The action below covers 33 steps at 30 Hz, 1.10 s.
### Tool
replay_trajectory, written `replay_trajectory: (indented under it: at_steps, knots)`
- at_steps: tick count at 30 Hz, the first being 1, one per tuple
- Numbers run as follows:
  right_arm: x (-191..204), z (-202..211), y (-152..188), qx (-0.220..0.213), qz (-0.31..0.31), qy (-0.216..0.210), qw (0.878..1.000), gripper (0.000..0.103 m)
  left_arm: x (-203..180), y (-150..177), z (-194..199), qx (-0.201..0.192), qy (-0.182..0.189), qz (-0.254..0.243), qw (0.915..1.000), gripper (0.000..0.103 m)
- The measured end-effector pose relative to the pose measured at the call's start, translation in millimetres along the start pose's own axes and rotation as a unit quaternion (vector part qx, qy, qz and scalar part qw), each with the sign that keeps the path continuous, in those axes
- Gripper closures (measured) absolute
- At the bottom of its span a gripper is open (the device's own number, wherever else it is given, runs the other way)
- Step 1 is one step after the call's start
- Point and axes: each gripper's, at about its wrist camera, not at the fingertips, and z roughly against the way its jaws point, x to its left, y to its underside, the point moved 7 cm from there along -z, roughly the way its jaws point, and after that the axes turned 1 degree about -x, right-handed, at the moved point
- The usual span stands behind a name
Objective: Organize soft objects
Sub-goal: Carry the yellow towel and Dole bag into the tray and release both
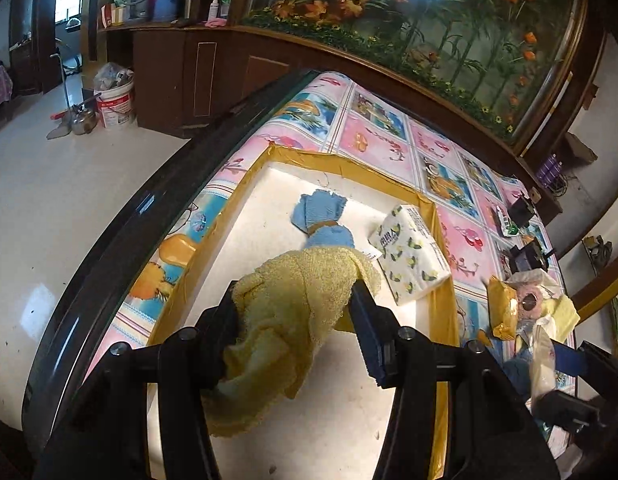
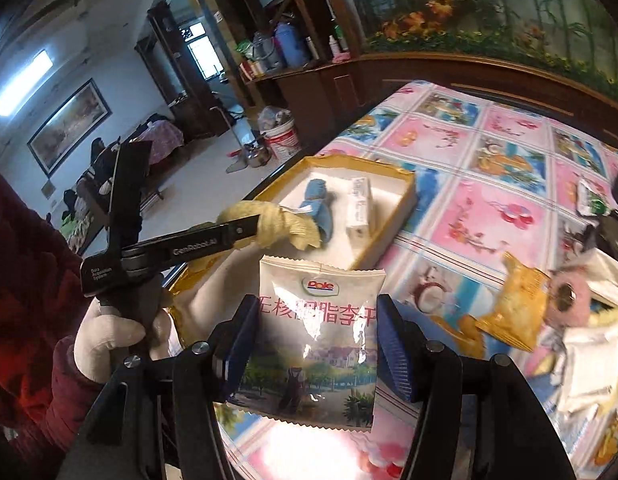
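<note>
- Already in the tray (image 1: 425, 208): a blue cloth (image 1: 323, 220) tied at its middle, lying at centre frame in the left wrist view, and a lemon-print tissue pack (image 1: 413, 256) to its right against the tray's taped yellow rim. In the right wrist view the same tray (image 2: 405, 196) sits at centre.
- In transit: a yellow towel (image 1: 293, 304), clamped between the jaws of the left gripper (image 1: 295, 316) and hanging over the tray's white floor; not yet set down. The right wrist view shows this towel (image 2: 277, 224) bunched at the tip of the left gripper (image 2: 249, 232), just beside the blue cloth (image 2: 319, 204).
- Also in transit: a Dole snack pouch (image 2: 315, 344), pinched at its sides by the right gripper (image 2: 317, 344), lower centre of that view, above the patterned tablecloth (image 2: 489, 184) and outside the tray.
- Left to sort, by my judgement: a heap at the right edge of the right wrist view, including an orange-yellow packet (image 2: 513, 312), a pink tape roll (image 2: 569, 296) and pale cloths or bags too crumpled to name.
- Progress estimate: roughly midway; two items placed, two held, several waiting.
- Yellow towel, condition: coarse looped terry, pale yellow, crumpled and drooping in folds below the jaws; limp, will likely slump where dropped.
- Handler: a white-gloved hand (image 2: 109, 340) grips the left tool at the lower left.
</note>
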Motion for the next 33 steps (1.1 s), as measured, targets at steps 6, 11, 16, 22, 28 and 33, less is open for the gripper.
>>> replay_trajectory:
  at_steps: [6,11,16,22,28,33]
  knots:
    - [14,-59,-24,0.03,0.007,-0.014,0.999,0.043,13,-5,-16,0.014,0.002,0.027,0.9995,0.049]
    - [11,-93,-34,0.048,0.002,-0.014,0.999,0.043,24,-9,3,-0.012,0.015,0.052,0.9985,0.043]
    - [6,-122,-40,0.058,0.016,0.013,0.998,0.038,25,-15,38,-0.065,-0.028,0.038,0.9967,0.031]
    - [4,-95,-45,0.032,-0.002,-0.002,0.999,0.036,18,-13,74,-0.115,-0.128,0.006,0.985,0.024]
    - [-1,-24,-42,-0.032,0.015,0.026,0.999,0.024,-5,-5,98,-0.148,-0.161,-0.035,0.9751,0.023]
    - [-24,36,-21,-0.08,0.013,0.063,0.995,0.015,-31,8,113,-0.159,-0.157,-0.056,0.9732,0.023]
